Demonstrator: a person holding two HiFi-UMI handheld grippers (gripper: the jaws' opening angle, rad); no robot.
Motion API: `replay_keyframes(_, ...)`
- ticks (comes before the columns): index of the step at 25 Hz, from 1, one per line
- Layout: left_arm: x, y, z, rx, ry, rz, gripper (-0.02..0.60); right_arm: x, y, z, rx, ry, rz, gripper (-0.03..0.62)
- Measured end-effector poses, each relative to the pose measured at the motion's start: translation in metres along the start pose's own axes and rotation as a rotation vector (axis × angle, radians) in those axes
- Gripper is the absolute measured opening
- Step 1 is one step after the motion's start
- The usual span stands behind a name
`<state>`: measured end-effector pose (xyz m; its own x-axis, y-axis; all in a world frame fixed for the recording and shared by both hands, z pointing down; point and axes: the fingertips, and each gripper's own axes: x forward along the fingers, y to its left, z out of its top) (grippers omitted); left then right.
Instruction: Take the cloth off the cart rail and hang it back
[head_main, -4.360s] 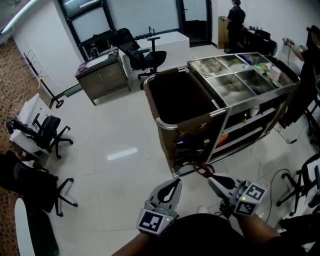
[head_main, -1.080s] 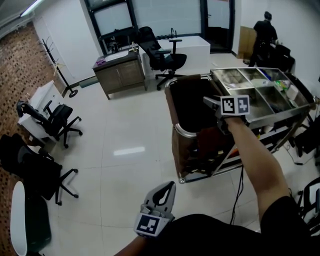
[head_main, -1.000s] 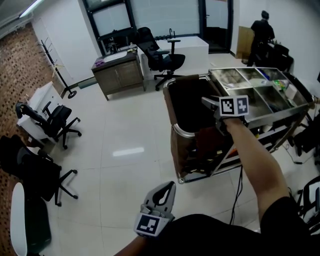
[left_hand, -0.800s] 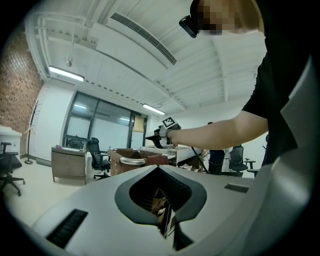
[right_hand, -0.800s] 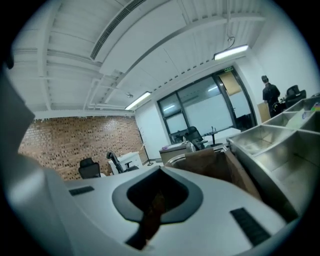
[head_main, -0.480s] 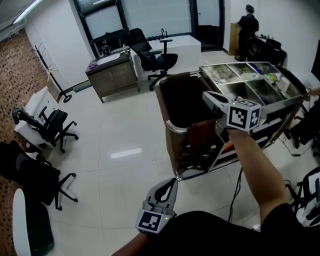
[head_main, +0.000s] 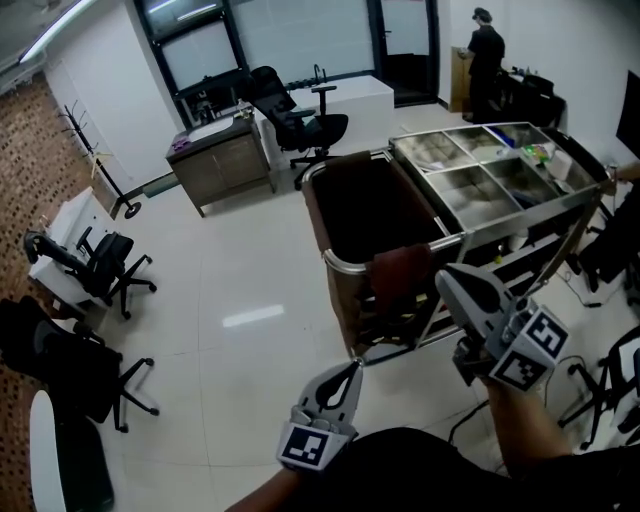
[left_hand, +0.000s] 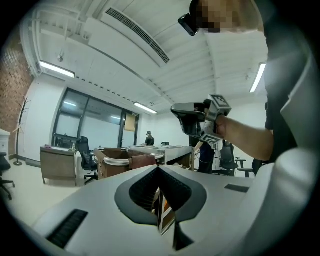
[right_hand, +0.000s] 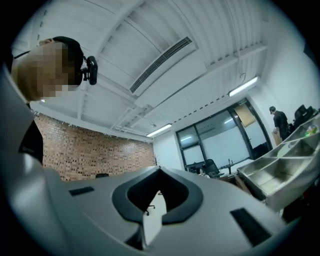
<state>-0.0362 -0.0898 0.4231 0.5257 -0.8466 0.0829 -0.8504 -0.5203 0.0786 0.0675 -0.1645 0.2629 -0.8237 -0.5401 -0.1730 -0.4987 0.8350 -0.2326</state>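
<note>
The white glossy floor (head_main: 230, 290) takes most of my head view. On it stands the long steel cart (head_main: 530, 212) with open tray compartments on top, and a large dark brown bag (head_main: 345, 300) hangs on the cart's near end, held open by a curved metal rail (head_main: 345, 266). The reddish-brown cloth (head_main: 400, 272) is draped over this rail at the corner where the bag meets the steel part, and it falls down on the outer side.

Around the cart I see a low wooden cabinet desk (head_main: 222, 160), a white rectangular table (head_main: 350, 100) and a black office chair (head_main: 295, 115) between them. More black swivel chairs (head_main: 95, 270) stand at the left, well apart from the cart. A person in dark clothes (head_main: 485, 50) stands behind the far end of the cart, with the back turned to me.

The right gripper (head_main: 450, 280) is raised, and its tips are just beside the cloth, at its right. I cannot tell if they touch it. Its jaws are closed together and hold nothing. The left gripper (head_main: 346, 372) is low and near my body, pointing toward the foot of the bag. Its jaws are also closed and empty.
</note>
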Motion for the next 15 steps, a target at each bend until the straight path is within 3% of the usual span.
replay_keyframes(6, 0.003, -0.001, 0.007, 0.008, -0.015, -0.01, 0.0, -0.042, 0.017, -0.03, 0.024, 0.013, -0.036, 0.005)
replay_keyframes(15, 0.004, 0.002, 0.013, 0.008, -0.027, -0.007, 0.0, -0.073, 0.011, -0.117, 0.087, 0.154, -0.119, 0.005)
